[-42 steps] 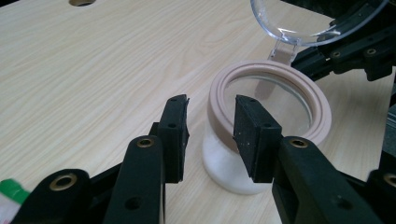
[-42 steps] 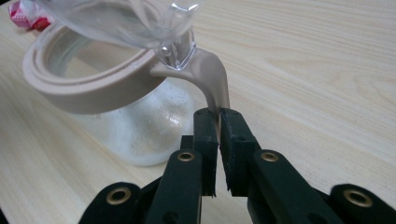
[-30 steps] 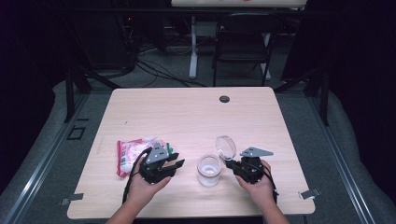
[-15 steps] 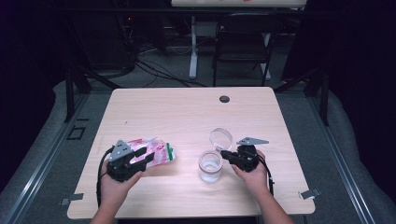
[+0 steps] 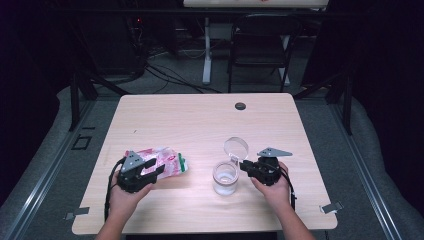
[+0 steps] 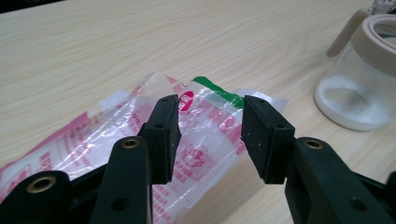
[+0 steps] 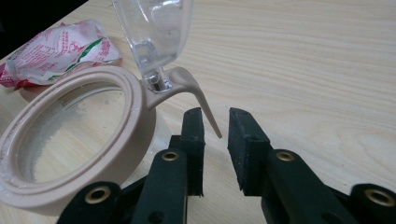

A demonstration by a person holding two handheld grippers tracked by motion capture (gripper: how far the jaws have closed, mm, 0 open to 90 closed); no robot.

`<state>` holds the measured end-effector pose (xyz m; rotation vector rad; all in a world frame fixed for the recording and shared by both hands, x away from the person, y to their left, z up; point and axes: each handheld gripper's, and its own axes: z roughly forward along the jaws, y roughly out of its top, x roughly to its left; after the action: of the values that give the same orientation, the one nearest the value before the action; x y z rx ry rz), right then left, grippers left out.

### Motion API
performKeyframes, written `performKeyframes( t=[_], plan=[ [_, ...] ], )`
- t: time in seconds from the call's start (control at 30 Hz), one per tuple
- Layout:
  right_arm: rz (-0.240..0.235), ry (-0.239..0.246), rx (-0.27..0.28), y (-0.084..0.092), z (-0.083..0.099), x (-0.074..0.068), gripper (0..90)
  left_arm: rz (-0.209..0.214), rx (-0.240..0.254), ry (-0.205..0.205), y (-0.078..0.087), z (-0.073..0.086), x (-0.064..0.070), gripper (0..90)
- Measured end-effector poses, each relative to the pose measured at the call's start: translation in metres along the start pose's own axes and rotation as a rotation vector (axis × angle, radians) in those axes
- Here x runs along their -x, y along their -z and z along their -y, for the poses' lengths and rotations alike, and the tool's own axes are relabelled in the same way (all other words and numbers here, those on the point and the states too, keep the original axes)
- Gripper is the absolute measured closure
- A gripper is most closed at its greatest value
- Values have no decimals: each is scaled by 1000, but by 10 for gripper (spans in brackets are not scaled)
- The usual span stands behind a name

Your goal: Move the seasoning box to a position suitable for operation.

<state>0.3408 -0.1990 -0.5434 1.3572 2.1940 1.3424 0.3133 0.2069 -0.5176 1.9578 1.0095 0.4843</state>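
Left gripper view: pink packet (image 6: pixel 140 140) under parted left hand-held gripper (image 6: pixel 210 135)

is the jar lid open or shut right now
Open. The clear lid stands swung up on its hinge behind the jar, and the beige rim is uncovered, with white powder visible inside.

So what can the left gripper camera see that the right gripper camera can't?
The left gripper view shows the left gripper, jaws open, with the plastic bag lying under them. The right gripper view shows the right gripper, jaws apart around the jar's beige lever, and the clear lid flipped up. Both views share the bag, the jar with white powder in it, and the wooden table.
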Motion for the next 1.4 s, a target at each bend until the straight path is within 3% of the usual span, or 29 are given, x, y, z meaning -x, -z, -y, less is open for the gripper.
performKeyframes(
  t=[0.17, 0.37, 0.5, 0.67, 0.77, 0.93, 1.23, 1.4],
  plan=[
    [5, 7, 10, 5, 2, 0, 722, 37, -6, -38, -10, -1, 11, 522],
    [16, 8, 19, 8, 3, 1, 709, 28, -36, -83, -17, 0, 21, 502],
    [18, 14, 14, 7, 2, 0, 705, 30, -53, -86, -19, 0, 25, 515],
    [15, 14, 12, 6, 3, 0, 697, 10, -75, -110, -23, 1, 30, 495],
    [14, 12, 15, 7, 3, 0, 689, 4, -88, -142, -26, 2, 34, 476],
    [16, 13, 15, 7, 3, 0, 683, -45, -135, -210, -34, 6, 39, 471],
    [19, 20, 17, 9, 5, 0, 662, -68, -175, -251, -46, 8, 41, 461],
    [24, 25, 27, 13, 7, 0, 653, -108, -196, -280, -54, 7, 44, 472]
  ],
)
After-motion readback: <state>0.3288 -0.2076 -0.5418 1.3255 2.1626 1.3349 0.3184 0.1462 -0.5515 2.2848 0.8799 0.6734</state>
